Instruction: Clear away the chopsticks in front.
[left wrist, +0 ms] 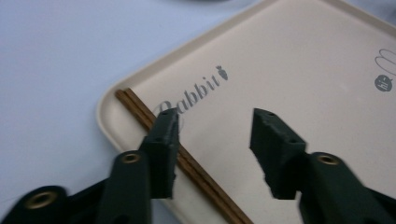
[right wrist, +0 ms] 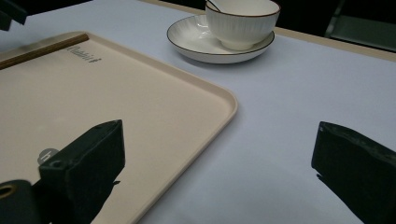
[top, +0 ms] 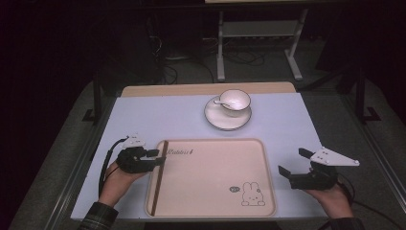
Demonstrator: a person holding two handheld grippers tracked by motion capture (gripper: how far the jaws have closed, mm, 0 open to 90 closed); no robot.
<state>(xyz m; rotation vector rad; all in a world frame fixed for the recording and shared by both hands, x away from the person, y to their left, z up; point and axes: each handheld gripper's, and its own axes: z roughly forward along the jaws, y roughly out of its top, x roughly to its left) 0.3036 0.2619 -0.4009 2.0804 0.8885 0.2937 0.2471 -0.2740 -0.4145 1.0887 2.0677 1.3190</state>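
Note:
A beige tray (top: 215, 177) with a rabbit print lies at the table's near middle. A pair of brown chopsticks (top: 160, 177) rests inside it along its left rim. My left gripper (top: 158, 158) hovers open at that rim; in the left gripper view the chopsticks (left wrist: 137, 108) pass under one jaw while the gripper (left wrist: 217, 116) holds nothing. My right gripper (top: 292, 160) is open just right of the tray, and in the right gripper view it (right wrist: 218, 128) straddles the tray's rim (right wrist: 229, 105) with nothing between its jaws.
A white bowl (top: 235, 101) with a spoon (top: 221, 102) in it stands on a white plate (top: 215, 122) beyond the tray. The same bowl (right wrist: 243, 23) and plate (right wrist: 196, 44) sit at the top of the right gripper view. Pale table surface (top: 143, 120) surrounds the tray.

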